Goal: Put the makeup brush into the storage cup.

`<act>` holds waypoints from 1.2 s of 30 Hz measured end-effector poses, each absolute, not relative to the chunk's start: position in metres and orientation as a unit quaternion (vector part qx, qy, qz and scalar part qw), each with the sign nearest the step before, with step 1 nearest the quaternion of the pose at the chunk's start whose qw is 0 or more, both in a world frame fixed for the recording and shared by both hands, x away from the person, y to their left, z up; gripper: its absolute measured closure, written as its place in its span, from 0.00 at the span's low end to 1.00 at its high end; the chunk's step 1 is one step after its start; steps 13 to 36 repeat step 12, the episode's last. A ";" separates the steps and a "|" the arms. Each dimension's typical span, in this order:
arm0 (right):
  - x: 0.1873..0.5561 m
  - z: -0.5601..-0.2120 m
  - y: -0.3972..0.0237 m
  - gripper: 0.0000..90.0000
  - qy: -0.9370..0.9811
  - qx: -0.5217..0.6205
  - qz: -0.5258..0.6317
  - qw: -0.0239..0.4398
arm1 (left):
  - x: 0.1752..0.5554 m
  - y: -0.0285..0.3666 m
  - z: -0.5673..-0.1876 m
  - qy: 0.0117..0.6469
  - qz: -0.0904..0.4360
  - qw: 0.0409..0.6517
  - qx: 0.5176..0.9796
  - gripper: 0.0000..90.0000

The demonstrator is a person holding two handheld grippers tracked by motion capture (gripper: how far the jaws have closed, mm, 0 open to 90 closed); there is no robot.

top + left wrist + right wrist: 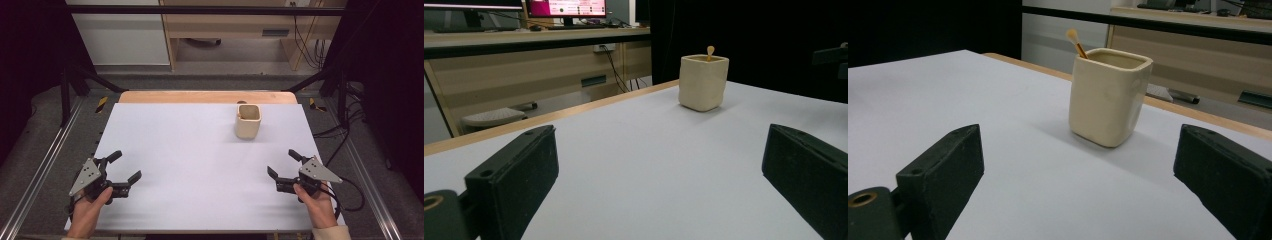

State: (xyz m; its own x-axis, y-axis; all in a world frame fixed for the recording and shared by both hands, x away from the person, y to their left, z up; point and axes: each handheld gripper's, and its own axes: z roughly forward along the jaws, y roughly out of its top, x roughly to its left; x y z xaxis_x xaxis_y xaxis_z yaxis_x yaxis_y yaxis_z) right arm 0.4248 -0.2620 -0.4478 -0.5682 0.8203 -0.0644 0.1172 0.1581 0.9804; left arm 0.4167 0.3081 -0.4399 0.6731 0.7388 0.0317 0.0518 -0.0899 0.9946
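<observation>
A cream, square-sided cup stands upright on the white surface, its open mouth facing straight up and its long axis vertical. It sits toward the far edge of the surface and right of the middle, close to the strip of bare wood that shows beyond the white sheet.

Inside the cup leans a thin stick with a small pale rounded tip. In the right gripper view the tip rises just above the rim at the cup's far left corner, with the orange shaft slanting down into the cup. In the left gripper view the same tip pokes up above the rim. What else lies in the cup cannot be seen.

The left tongs are held near the front left corner of the surface, well apart from the cup, with the jaws spread wide and nothing between them. The right tongs are held near the front right, nearer to the cup but also apart from it, their jaws likewise spread and empty. Each is held by a hand coming in from the near edge, the other hand at the right.

Between the cup and both tongs the white surface is bare.
</observation>
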 end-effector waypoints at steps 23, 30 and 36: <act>0.430 -0.455 -0.249 0.07 0.696 0.327 0.565 0.299 | 0.420 0.307 -0.441 0.296 0.282 0.622 0.668 0.01; 0.430 -0.455 -0.249 0.07 0.696 0.327 0.565 0.299 | 0.420 0.307 -0.441 0.296 0.282 0.622 0.668 0.01; 0.430 -0.455 -0.249 0.07 0.696 0.327 0.565 0.299 | 0.420 0.307 -0.441 0.296 0.282 0.622 0.668 0.01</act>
